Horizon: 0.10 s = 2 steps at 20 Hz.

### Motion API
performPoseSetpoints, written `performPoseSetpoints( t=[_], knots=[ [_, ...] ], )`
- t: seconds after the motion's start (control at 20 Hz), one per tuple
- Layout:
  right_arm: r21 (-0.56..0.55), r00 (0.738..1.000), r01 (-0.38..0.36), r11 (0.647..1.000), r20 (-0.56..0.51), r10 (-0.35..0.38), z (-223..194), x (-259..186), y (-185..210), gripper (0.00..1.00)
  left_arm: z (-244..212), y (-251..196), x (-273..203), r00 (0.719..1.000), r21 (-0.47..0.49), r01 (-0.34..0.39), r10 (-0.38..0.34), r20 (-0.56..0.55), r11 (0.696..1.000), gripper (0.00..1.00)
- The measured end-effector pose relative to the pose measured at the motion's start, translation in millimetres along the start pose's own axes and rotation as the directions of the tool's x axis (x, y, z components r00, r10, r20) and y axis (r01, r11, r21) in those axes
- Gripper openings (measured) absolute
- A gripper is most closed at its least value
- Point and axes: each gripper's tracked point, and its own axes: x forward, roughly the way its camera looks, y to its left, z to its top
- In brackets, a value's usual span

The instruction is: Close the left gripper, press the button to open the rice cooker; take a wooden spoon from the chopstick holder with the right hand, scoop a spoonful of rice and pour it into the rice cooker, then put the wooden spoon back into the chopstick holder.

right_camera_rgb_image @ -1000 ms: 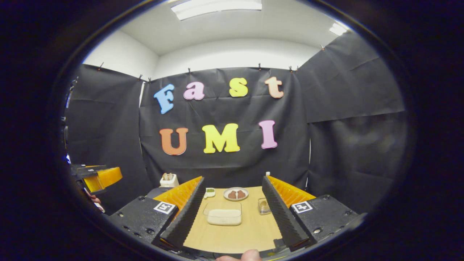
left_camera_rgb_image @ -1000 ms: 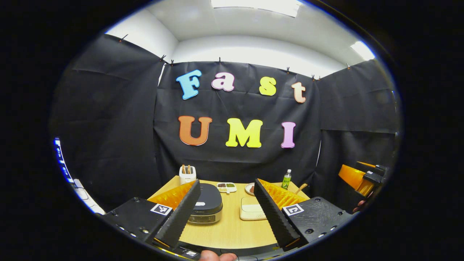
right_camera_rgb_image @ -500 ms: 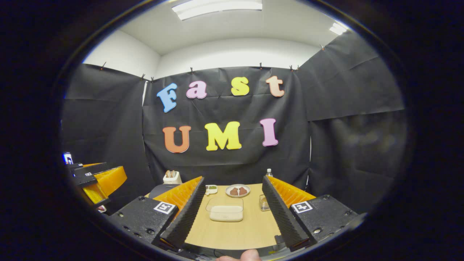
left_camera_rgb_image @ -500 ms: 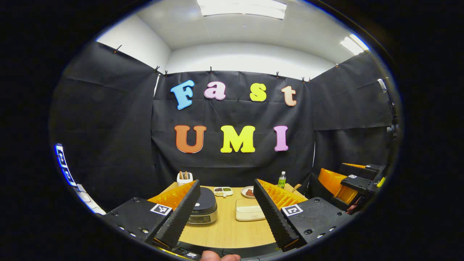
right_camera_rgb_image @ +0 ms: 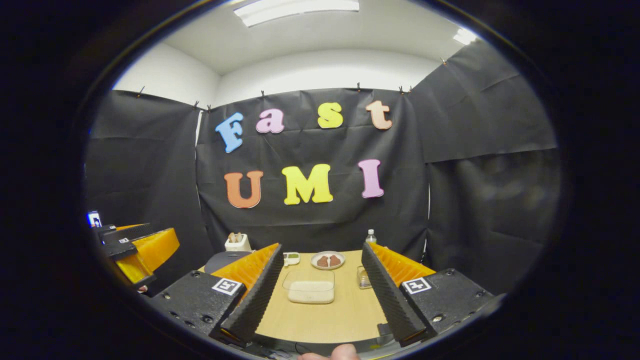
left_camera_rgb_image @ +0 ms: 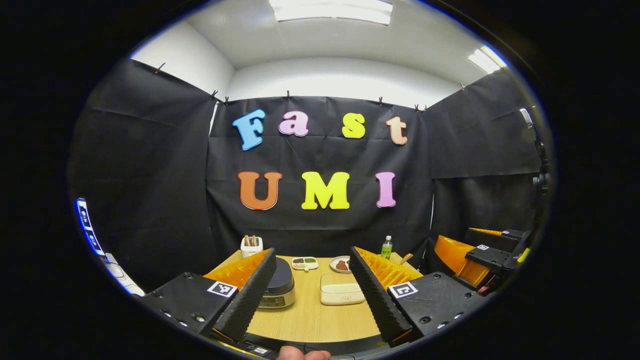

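The rice cooker (left_camera_rgb_image: 279, 288), dark lid down on a silver body, stands on the wooden table (left_camera_rgb_image: 312, 320) just beyond my left finger. A white chopstick holder (left_camera_rgb_image: 251, 246) with wooden handles sticking up sits at the far left corner. The clear rice box (left_camera_rgb_image: 341, 292) lies right of the cooker. My left gripper (left_camera_rgb_image: 312, 254) hangs open before the table's near edge, holding nothing. My right gripper (right_camera_rgb_image: 322, 247) is open too, facing the rice box (right_camera_rgb_image: 310, 286), with the chopstick holder (right_camera_rgb_image: 237, 242) and the cooker's lid (right_camera_rgb_image: 222, 260) to its left.
At the back stand a divided dish (left_camera_rgb_image: 306, 262), a plate of brown food (left_camera_rgb_image: 342, 264) and a green bottle (left_camera_rgb_image: 386, 247). A small glass (right_camera_rgb_image: 364, 280) is right of the rice box. The other gripper (left_camera_rgb_image: 475, 255) is held off the table's right side.
Both grippers have drawn back from the table, so the cooker and rice box look smaller and farther. Both stay open and empty.
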Motion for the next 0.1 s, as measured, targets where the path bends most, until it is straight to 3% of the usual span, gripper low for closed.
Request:
performPoseSetpoints(
  t=[0.05,0.1],
  knots=[
    [0.002,1.0,-0.001,1.0,-0.001,0.001,0.4,0.8,-1.0,1.0,-0.1,-1.6,0.9,1.0,-0.002,0.0,0.0,-0.002,1.0,0.95],
    [0.003,1.0,-0.003,1.0,-0.002,0.003,-0.4,1.4,-3.4,0.99,-0.7,-4.2,2.1,1.0,-0.003,0.0,0.0,-0.006,1.0,0.95]
  ],
)
